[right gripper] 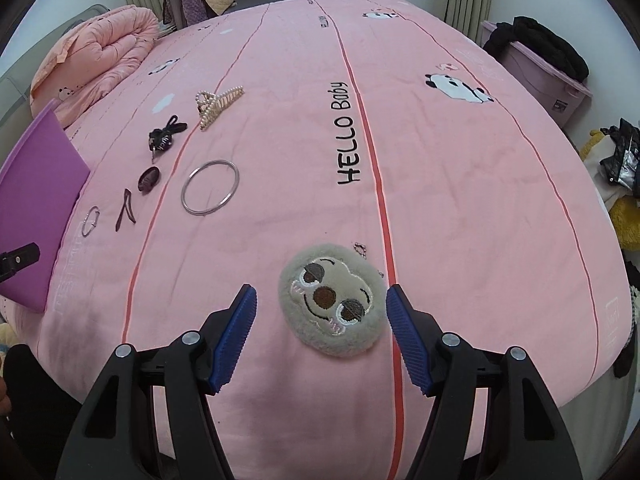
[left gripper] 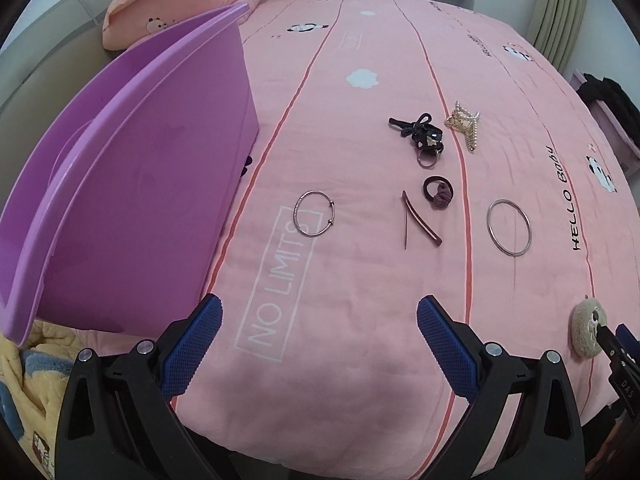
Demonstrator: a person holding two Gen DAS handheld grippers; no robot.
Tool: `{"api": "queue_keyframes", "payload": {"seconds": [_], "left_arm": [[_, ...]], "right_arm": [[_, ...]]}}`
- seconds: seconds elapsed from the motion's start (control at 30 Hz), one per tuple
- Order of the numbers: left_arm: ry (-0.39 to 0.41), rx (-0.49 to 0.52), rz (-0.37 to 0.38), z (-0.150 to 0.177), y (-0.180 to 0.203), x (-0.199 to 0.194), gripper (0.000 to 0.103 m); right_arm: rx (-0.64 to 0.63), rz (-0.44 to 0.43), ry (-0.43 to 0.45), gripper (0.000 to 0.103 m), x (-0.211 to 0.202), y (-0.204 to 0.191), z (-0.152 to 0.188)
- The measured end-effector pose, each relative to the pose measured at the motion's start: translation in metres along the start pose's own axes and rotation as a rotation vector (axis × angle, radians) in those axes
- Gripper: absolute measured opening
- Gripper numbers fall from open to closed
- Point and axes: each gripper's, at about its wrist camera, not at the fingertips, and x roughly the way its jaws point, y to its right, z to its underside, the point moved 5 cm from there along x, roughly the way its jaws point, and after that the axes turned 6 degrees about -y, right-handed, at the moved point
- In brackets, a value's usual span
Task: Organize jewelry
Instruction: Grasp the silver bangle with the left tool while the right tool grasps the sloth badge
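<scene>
A round beige plush charm with a stitched face [right gripper: 334, 300] lies on the pink bedspread [right gripper: 460, 200]. My right gripper [right gripper: 322, 293] is open and straddles it; the left pad stands apart, the right pad is close to its edge. Farther left lie a large silver bangle [right gripper: 210, 187], a pearl claw clip [right gripper: 216, 106], black hair ties [right gripper: 162, 136], a dark scrunchie [right gripper: 149, 178], a brown hair clip [right gripper: 125, 210] and a small silver bracelet [left gripper: 313, 219]. My left gripper [left gripper: 320, 312] is open over bare bedspread, with nothing between its fingers, beside a purple plastic bin [left gripper: 140, 184].
A folded peach quilt [right gripper: 96, 52] sits at the bed's far left corner. A lilac storage box [right gripper: 544, 80] with black clothes on it stands beyond the right edge. A yellow blanket [left gripper: 36, 364] lies under the bin's near corner. The bed's front edge is right below both grippers.
</scene>
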Motion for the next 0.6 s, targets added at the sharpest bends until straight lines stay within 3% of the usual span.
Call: {"api": "queue_keyframes", "payload": {"seconds": [0.6], "left_arm": [[-0.106, -0.069, -0.032, -0.04, -0.016, 0.083, 0.096]], "right_arm": [[0.047, 0.034, -0.104, 0.067, 0.049, 0.018, -0.004]]}}
